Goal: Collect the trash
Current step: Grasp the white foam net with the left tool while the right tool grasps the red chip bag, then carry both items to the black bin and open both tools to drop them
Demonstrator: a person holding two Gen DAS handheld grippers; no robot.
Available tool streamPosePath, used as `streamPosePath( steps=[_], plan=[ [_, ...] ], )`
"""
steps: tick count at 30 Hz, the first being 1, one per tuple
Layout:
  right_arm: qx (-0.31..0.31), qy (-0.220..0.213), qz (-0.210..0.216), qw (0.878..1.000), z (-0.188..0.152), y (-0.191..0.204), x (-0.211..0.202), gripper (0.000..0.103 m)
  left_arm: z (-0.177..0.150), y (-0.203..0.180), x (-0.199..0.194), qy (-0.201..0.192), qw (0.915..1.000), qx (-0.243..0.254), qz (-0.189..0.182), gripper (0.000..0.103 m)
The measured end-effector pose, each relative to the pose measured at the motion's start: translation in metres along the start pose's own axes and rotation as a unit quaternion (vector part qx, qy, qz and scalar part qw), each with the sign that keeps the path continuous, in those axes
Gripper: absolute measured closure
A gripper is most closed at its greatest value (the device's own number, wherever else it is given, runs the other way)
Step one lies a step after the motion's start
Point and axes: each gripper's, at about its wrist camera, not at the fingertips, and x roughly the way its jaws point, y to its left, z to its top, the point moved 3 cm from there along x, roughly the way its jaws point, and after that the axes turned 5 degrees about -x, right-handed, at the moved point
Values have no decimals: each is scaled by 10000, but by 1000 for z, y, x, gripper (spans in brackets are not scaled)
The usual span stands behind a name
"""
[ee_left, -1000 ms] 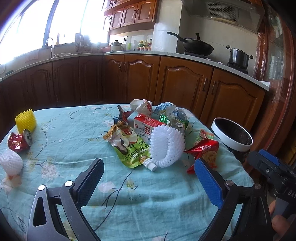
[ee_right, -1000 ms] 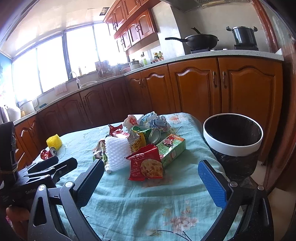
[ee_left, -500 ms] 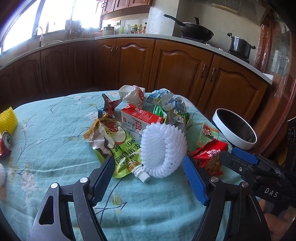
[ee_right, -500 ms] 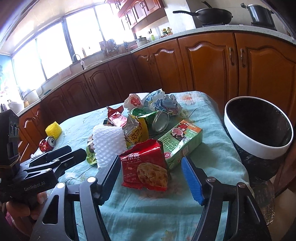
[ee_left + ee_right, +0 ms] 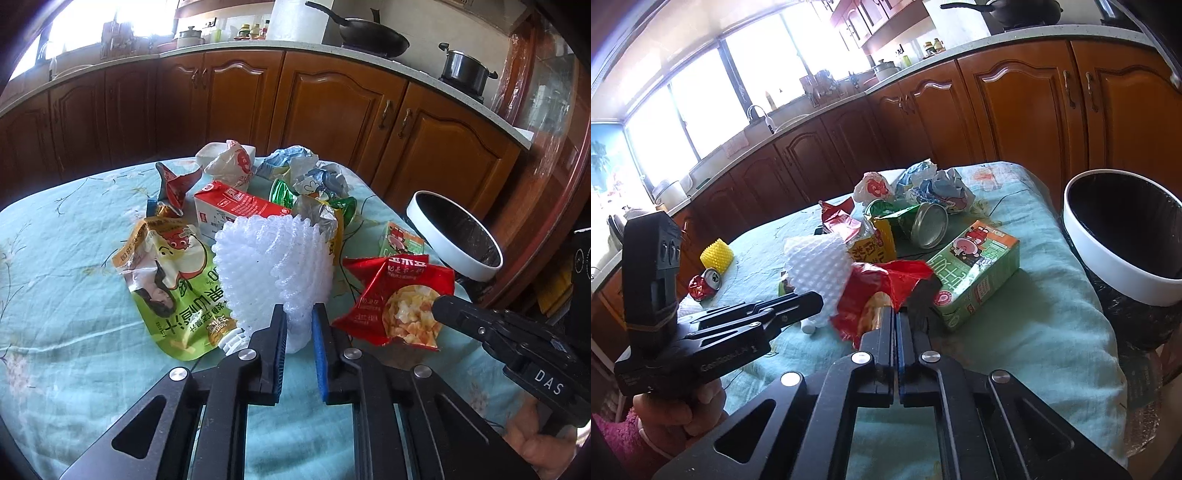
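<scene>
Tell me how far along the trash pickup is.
Barely started: no trash shows in the bin. In hand: left claw pinches the white foam net; right claw grips the red snack bag. Left: carton, can, wrappers.

White foam net [image 5: 271, 266] (red packet [image 5: 397, 299])

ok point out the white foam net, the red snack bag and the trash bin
white foam net [image 5: 273, 258], left wrist view, middle of its mesh
red snack bag [image 5: 399, 295], left wrist view, printed front
trash bin [image 5: 1108, 254], right wrist view, white rim
</scene>
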Motion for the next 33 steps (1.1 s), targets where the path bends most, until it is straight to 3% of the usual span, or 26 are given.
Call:
streamPosePath(
  steps=[7, 14, 25, 33],
  plan=[
    [4, -335, -23, 9994, 10, 1, -27, 103, 3, -15, -28, -343, 9990, 228, -145, 93],
    [138, -647, -300, 9974, 19, -24, -57, 103, 7, -42, -37, -385, 9972, 466, -447, 93],
    [685, -918, -985, 9885, 26, -106, -98, 103, 30, -92, 5, -184, 9926, 866, -836, 93],
    [852, -844, -1446, 9822, 31, -154, -106, 103, 50, -133, 47, -16, 9870, 1200, -1068, 93]
  ],
)
